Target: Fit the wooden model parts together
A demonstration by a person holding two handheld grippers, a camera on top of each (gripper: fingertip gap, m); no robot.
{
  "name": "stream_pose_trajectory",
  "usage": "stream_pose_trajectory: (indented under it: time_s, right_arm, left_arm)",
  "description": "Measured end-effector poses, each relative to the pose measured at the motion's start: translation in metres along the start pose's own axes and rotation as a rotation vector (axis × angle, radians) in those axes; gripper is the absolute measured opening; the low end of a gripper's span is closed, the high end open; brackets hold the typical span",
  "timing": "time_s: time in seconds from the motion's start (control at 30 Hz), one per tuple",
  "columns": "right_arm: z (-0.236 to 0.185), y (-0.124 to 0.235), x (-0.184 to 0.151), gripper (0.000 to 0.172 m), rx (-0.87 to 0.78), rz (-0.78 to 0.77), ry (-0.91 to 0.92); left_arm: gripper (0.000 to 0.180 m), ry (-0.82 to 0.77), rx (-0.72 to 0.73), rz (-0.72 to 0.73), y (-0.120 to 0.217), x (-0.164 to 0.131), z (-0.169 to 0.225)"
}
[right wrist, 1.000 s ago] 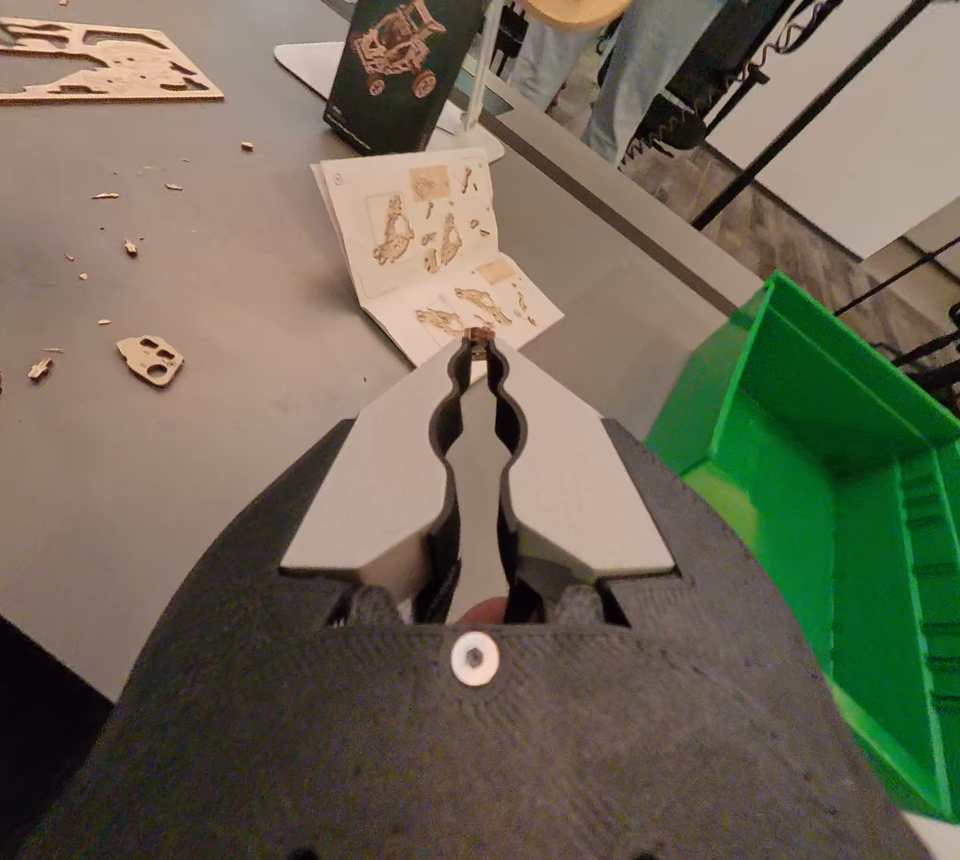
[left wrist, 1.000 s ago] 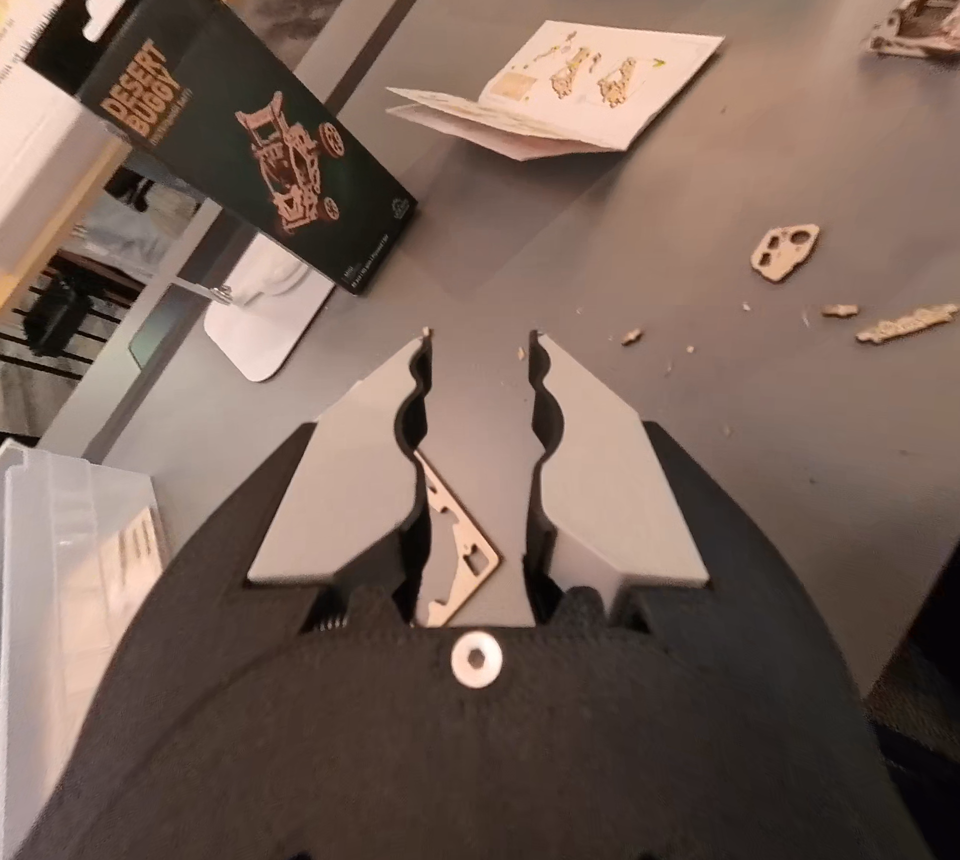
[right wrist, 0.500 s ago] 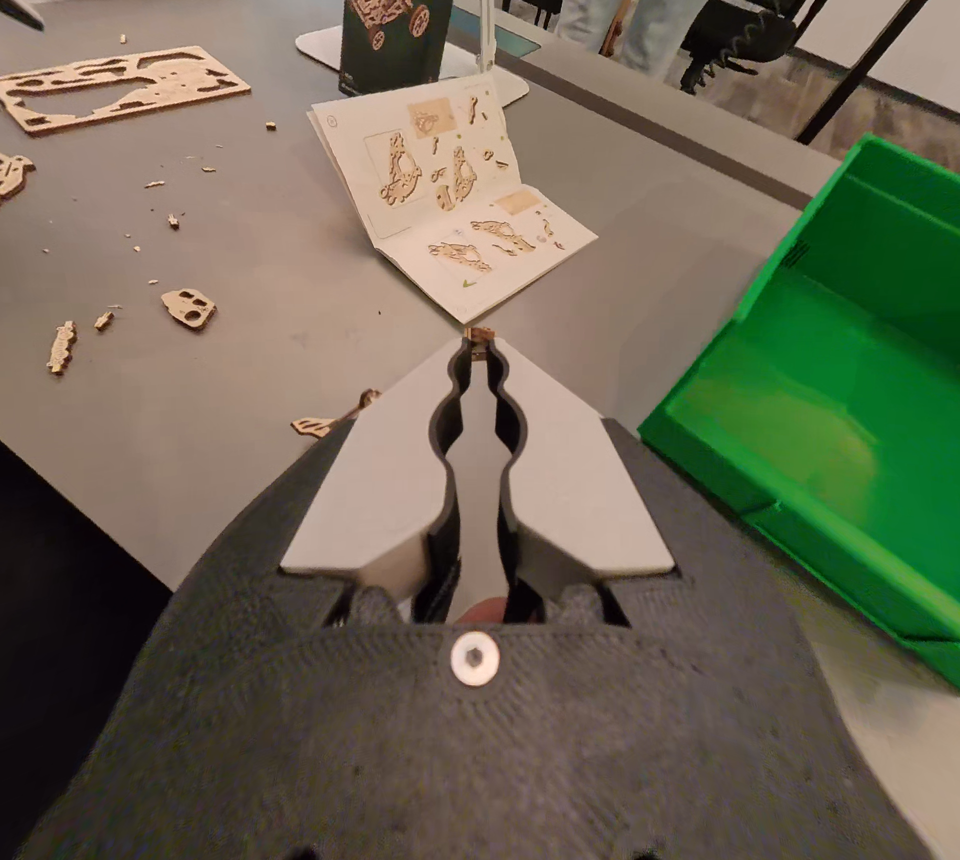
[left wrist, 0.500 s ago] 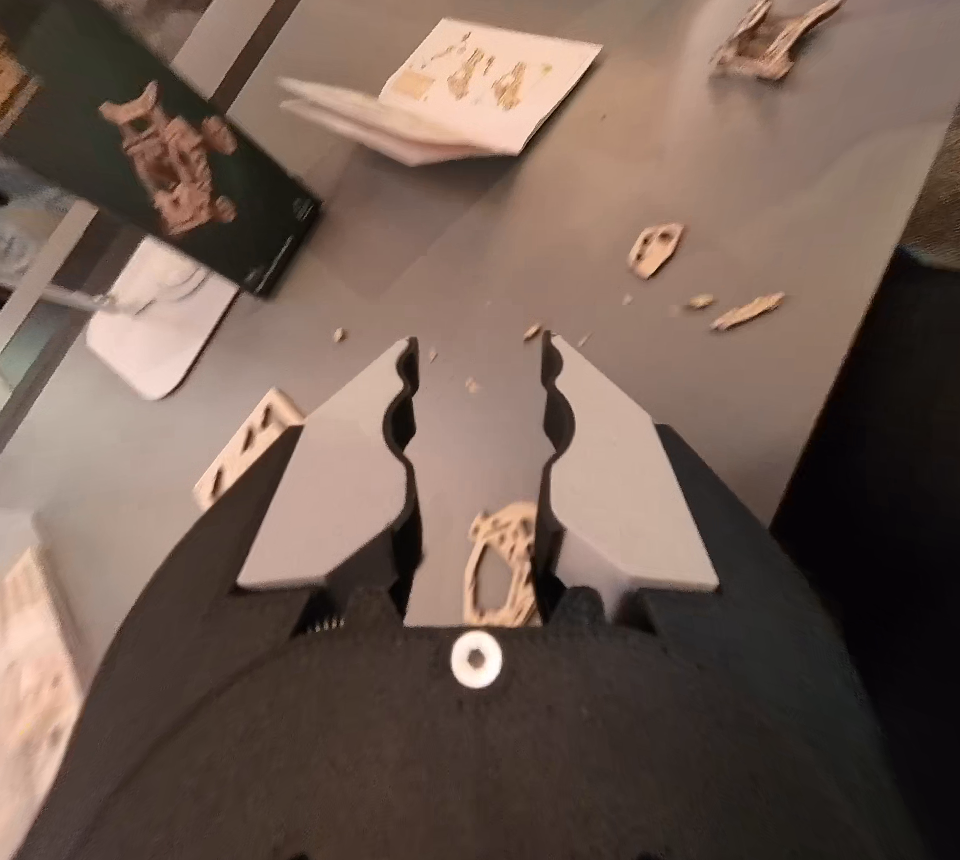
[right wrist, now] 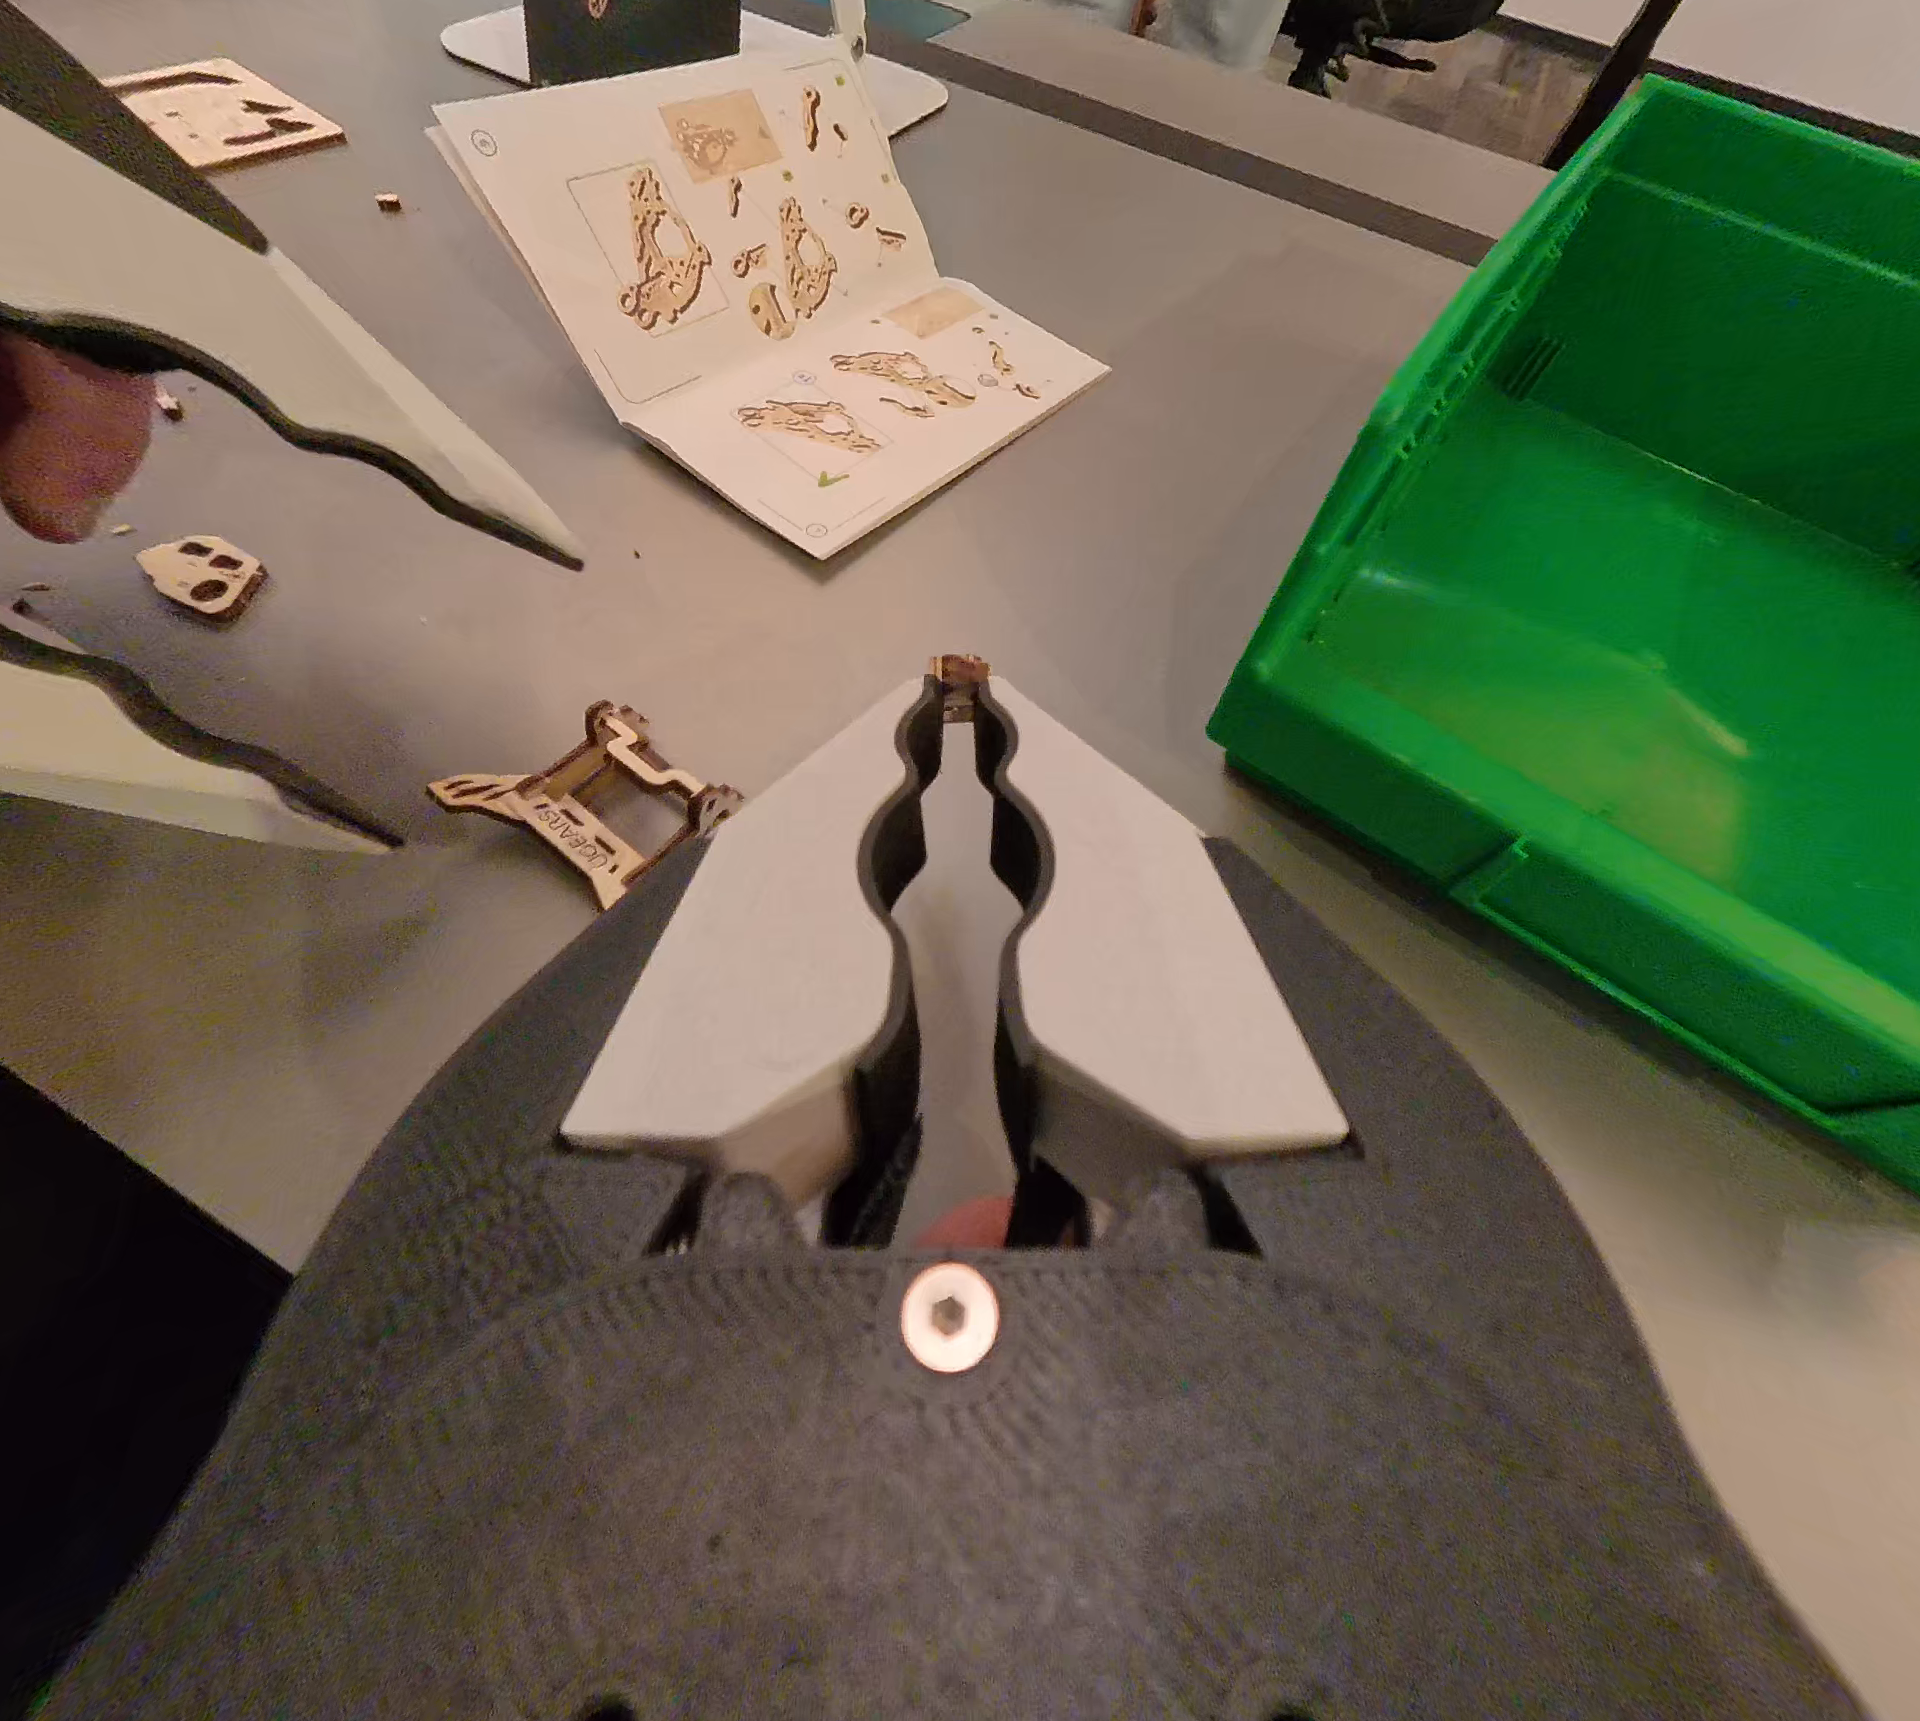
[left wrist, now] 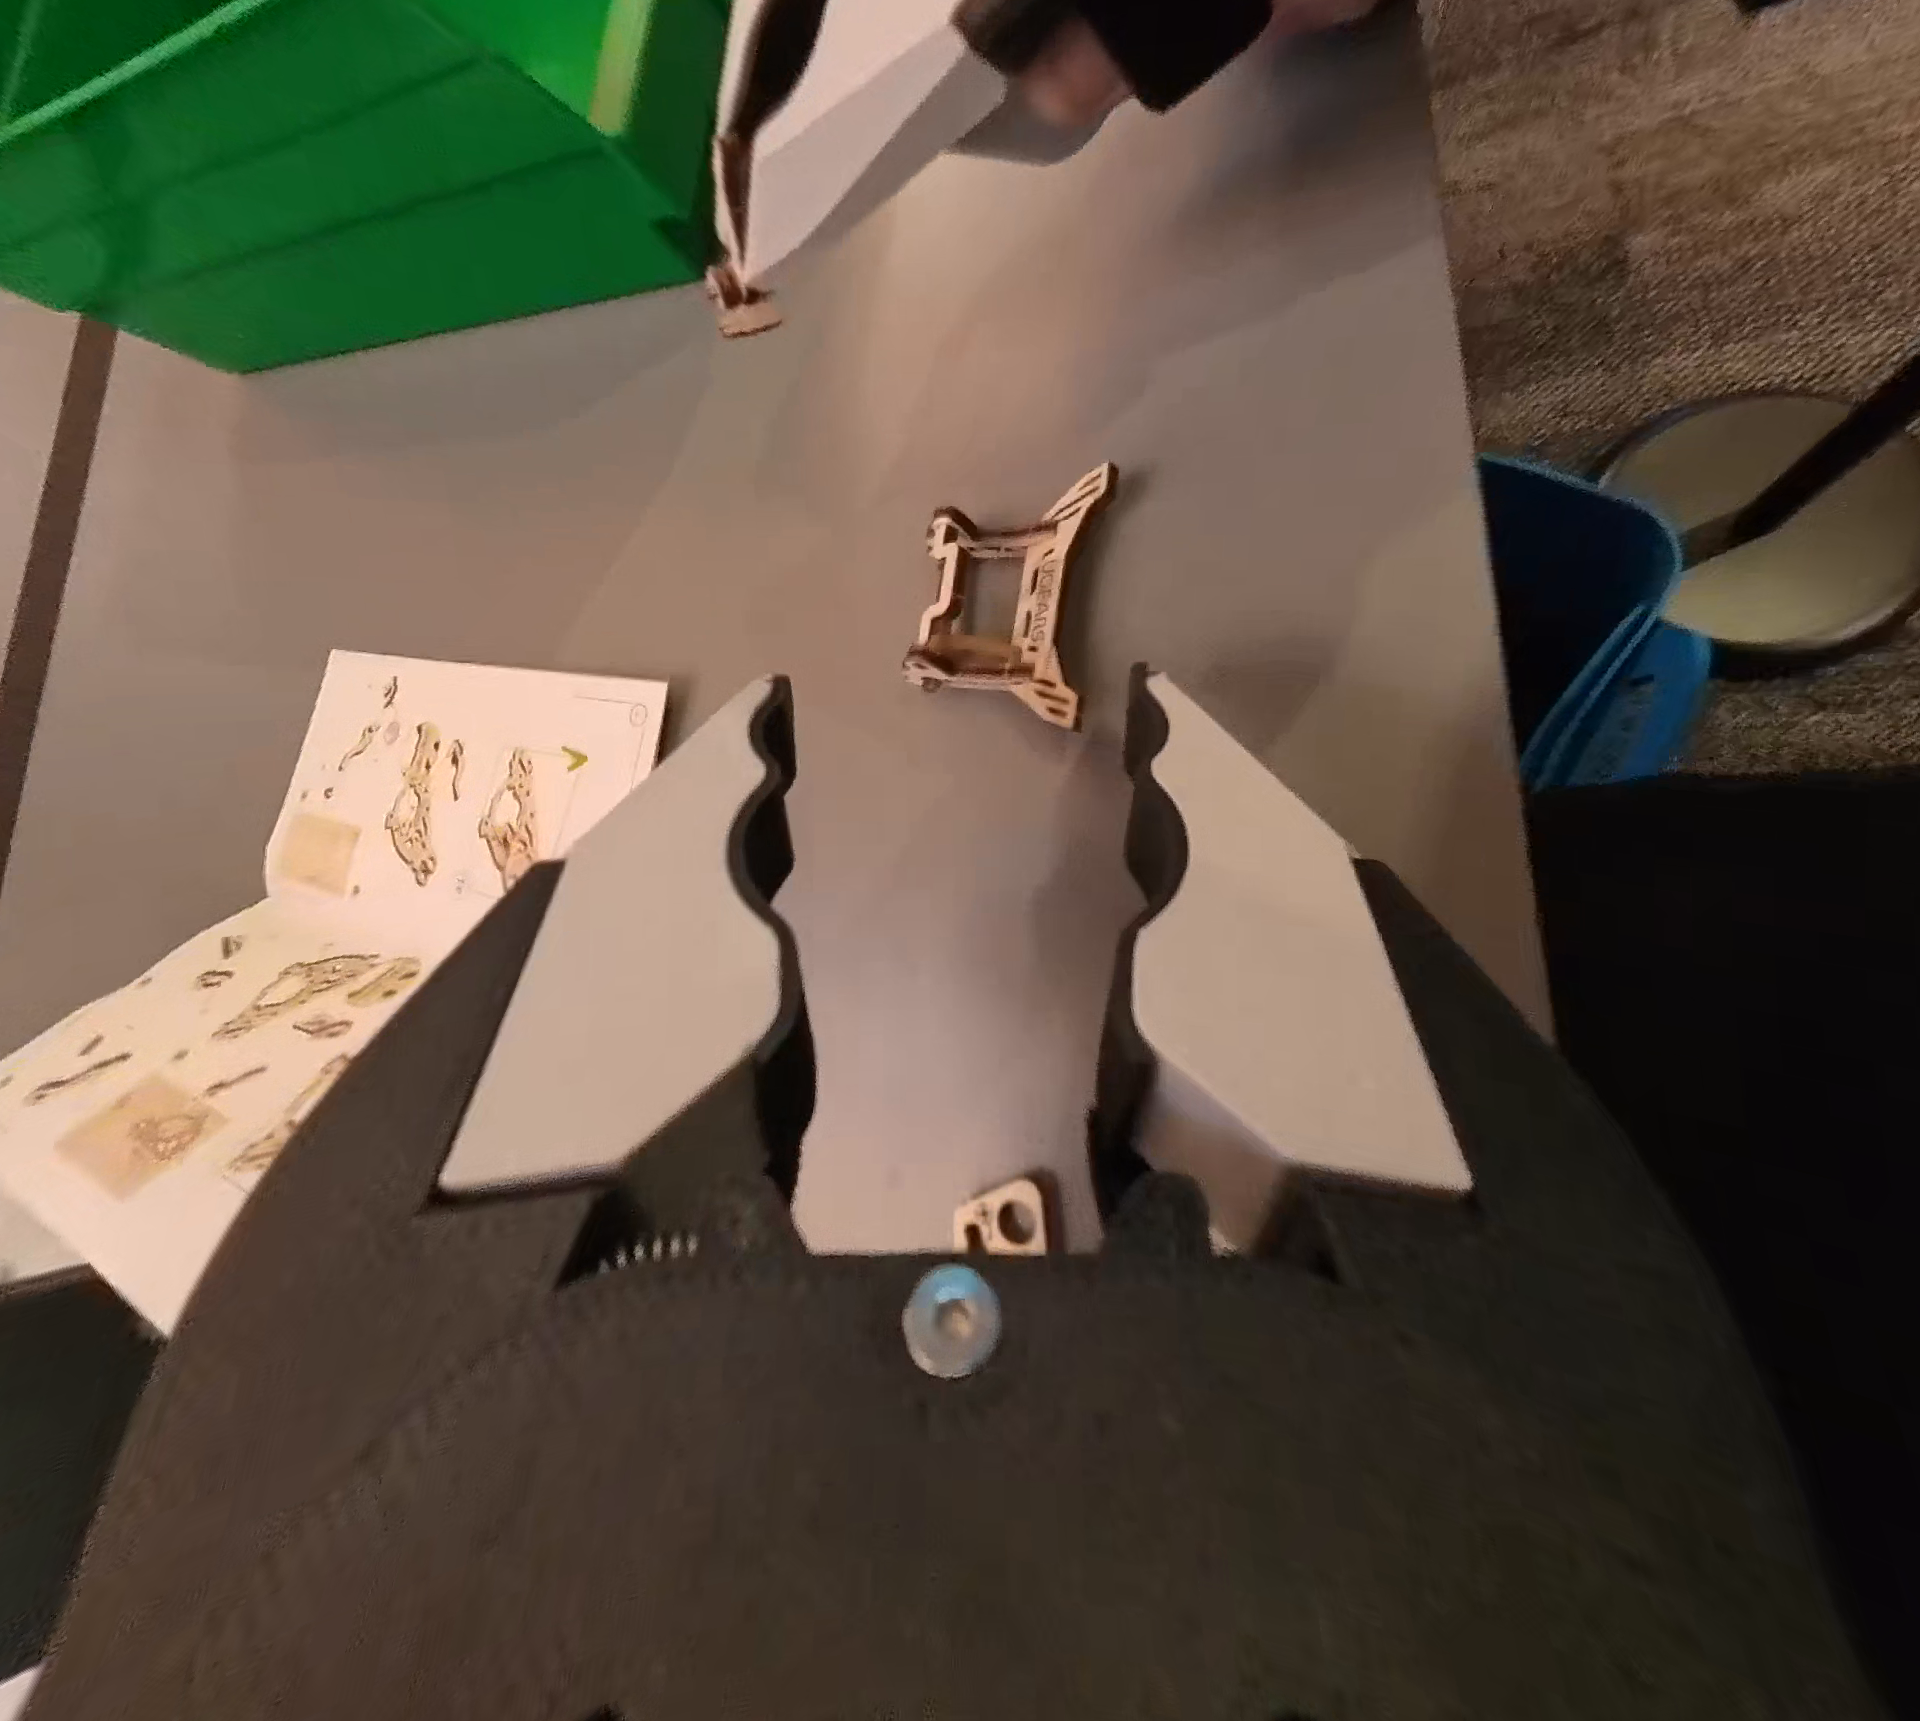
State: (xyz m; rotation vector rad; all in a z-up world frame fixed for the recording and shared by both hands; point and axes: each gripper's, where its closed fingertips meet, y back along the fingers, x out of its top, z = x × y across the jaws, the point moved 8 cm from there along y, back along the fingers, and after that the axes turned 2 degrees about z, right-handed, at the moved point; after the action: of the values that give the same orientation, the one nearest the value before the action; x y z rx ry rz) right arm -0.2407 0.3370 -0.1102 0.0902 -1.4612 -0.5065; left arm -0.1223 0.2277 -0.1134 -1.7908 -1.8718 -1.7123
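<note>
Wooden frame (left wrist: pixel 1000 609) lies flat on the grey worktop (left wrist: pixel 520 528), just ahead of the left tool (left wrist: pixel 956 695), whose fingers stand wide apart and bare. The right tool (right wrist: pixel 958 684) pinches a small wooden piece (right wrist: pixel 958 670) at its tips, beside the green bin (right wrist: pixel 1621 611).

Two wrist views along their jaws, low over table (left wrist: pixel 644 466), sharing wooden frame (left wrist: pixel 1003 601), booklet (right wrist: pixel 748 289)
</note>
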Motion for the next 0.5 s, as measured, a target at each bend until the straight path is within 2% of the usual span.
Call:
stream_pose_trajectory:
  time_s: [0.17, 0.5]
  right_arm:
    - [-0.001, -0.002, -0.001, 0.003, -0.007, -0.011, 0.023]
    - [0.000, -0.003, 0.000, 0.003, -0.030, -0.008, 0.036]
  left_arm:
    - [0.061, 0.020, -0.043, -0.034, -0.011, -0.006, -0.001]
    - [0.040, 0.004, -0.073, -0.035, -0.019, -0.008, 0.001]
